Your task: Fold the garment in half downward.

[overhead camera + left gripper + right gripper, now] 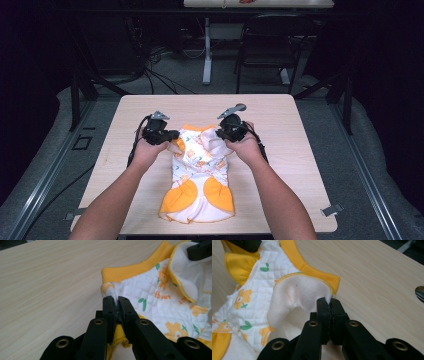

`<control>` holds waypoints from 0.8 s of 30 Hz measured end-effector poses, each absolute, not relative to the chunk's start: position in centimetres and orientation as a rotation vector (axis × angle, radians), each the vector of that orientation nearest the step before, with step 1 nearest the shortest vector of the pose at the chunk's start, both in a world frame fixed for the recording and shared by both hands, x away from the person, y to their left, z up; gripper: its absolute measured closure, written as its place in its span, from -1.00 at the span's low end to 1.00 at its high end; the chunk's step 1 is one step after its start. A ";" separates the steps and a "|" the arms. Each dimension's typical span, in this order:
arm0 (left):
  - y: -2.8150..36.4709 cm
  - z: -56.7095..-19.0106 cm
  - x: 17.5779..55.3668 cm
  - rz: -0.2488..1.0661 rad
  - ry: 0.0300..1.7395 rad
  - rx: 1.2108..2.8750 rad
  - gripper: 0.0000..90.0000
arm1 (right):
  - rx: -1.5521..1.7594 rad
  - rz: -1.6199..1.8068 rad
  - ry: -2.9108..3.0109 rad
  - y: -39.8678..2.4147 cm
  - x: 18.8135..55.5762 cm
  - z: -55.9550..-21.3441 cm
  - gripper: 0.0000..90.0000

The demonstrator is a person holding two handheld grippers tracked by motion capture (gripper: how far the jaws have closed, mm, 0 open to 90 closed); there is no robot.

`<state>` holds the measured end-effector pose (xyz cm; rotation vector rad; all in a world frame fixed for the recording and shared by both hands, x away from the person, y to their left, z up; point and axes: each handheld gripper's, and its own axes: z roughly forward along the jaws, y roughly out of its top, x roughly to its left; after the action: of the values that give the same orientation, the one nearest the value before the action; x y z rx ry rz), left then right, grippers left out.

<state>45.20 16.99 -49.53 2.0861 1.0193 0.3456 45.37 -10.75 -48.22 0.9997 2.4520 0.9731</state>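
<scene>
A small white quilted garment (pixel 200 175) with orange flowers and yellow trim lies on the wooden table (pixel 280 115), its ribbed yellow collar at the far end. My left gripper (pixel 170 135) is shut on the garment's far left corner; its own view has the fabric (pixel 150 292) pinched between the black jaws at my left gripper (pixel 115 299). My right gripper (pixel 220 132) is shut on the far right corner. In its view the white fleecy inside of the garment (pixel 297 297) folds up into the jaws at my right gripper (pixel 328 301).
Bare tabletop (pixel 50 282) lies on both sides of the garment and beyond the collar. A dark chair (pixel 270 45) and a white table leg (pixel 207 50) stand on the floor past the far edge. A small clip (pixel 331 210) sits at the near right corner.
</scene>
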 end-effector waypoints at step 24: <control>17.3 -46.8 44.3 0.407 0.931 2.052 0.89 | 0.887 1.011 2.380 -10.8 44.3 -45.3 0.95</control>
<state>44.33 17.33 -46.85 2.0525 0.9310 0.4065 44.26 -10.79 -45.29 0.8875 2.3803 1.0113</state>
